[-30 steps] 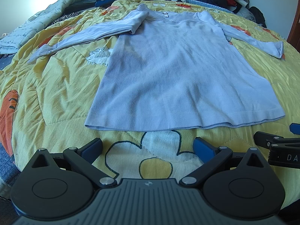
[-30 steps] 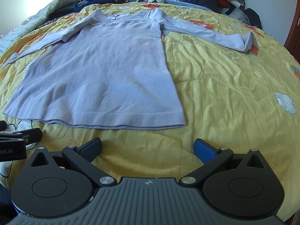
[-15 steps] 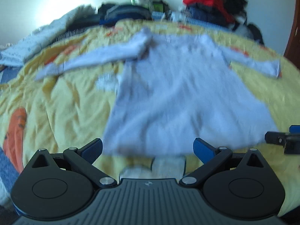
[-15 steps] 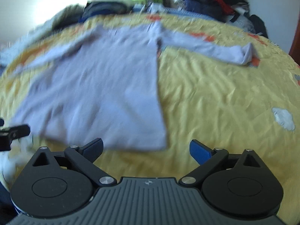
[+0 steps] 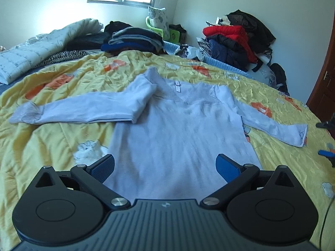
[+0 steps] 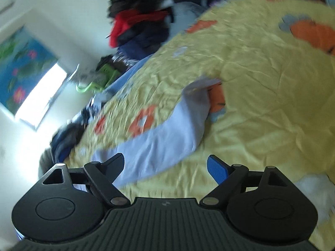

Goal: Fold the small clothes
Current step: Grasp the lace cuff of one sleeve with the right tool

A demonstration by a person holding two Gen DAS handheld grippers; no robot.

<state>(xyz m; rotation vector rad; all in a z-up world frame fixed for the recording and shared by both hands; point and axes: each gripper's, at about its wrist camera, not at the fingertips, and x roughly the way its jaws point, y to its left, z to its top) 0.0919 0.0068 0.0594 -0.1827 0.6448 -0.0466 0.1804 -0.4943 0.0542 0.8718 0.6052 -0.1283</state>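
A pale lilac long-sleeved top (image 5: 178,125) lies flat on the yellow bedspread (image 5: 62,142), neck away from me. Its left sleeve (image 5: 83,110) is folded back toward the left and its right sleeve (image 5: 276,127) stretches to the right. My left gripper (image 5: 165,165) is open and empty, above the top's lower body. My right gripper (image 6: 165,165) is open and empty, tilted, over the right sleeve (image 6: 167,138) near its cuff. The right gripper's tips show at the far right edge of the left wrist view (image 5: 326,138).
Stacks of folded dark clothes (image 5: 134,39) and a pile of red and black jackets (image 5: 236,39) lie at the far side of the bed. A white quilt (image 5: 41,48) sits at the far left. A brown door (image 5: 324,87) stands at the right.
Both grippers have moved forward from the hem. The left one now hangs over the top's body. The right one has swung right and rolled over the right sleeve.
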